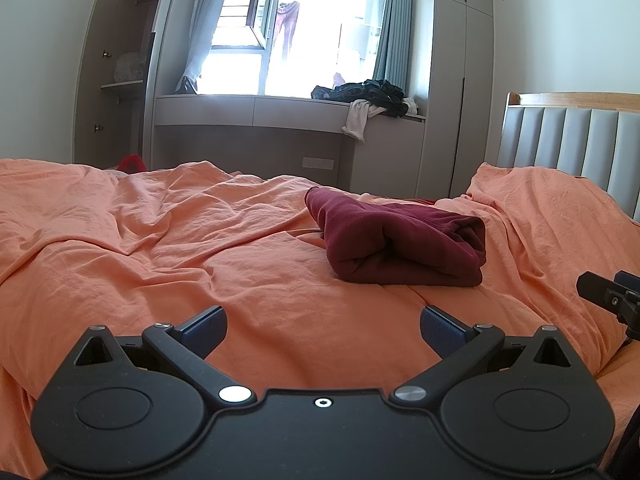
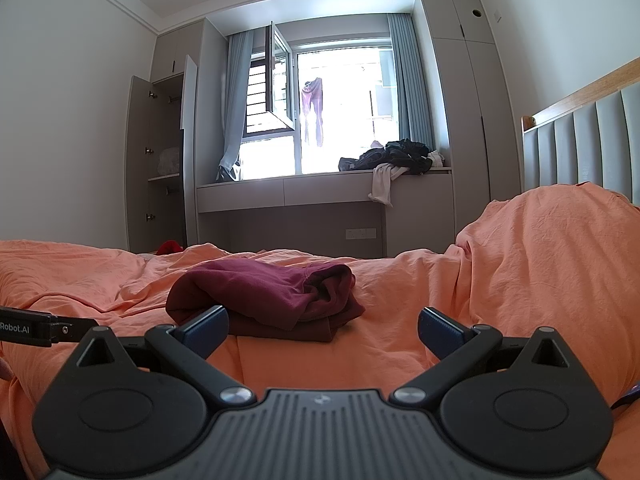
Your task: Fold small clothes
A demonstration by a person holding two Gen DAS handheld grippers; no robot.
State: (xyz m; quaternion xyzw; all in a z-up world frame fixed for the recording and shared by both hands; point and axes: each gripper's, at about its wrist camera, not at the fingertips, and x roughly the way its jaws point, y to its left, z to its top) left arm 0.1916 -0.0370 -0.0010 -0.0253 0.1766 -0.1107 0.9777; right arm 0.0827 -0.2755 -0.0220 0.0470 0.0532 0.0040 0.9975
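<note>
Left claw and right claw: jaws apart on both, nothing between the blue pads, each poised low over the orange bed sheet. The maroon garment lies folded in a thick bundle on the sheet, at 1 o'clock from the left claw and at 11 o'clock from the right claw, clear of both. Legible marking: "Robot.AI" on the left claw's body at 9 o'clock in the right wrist view; no other writing can be read.
</note>
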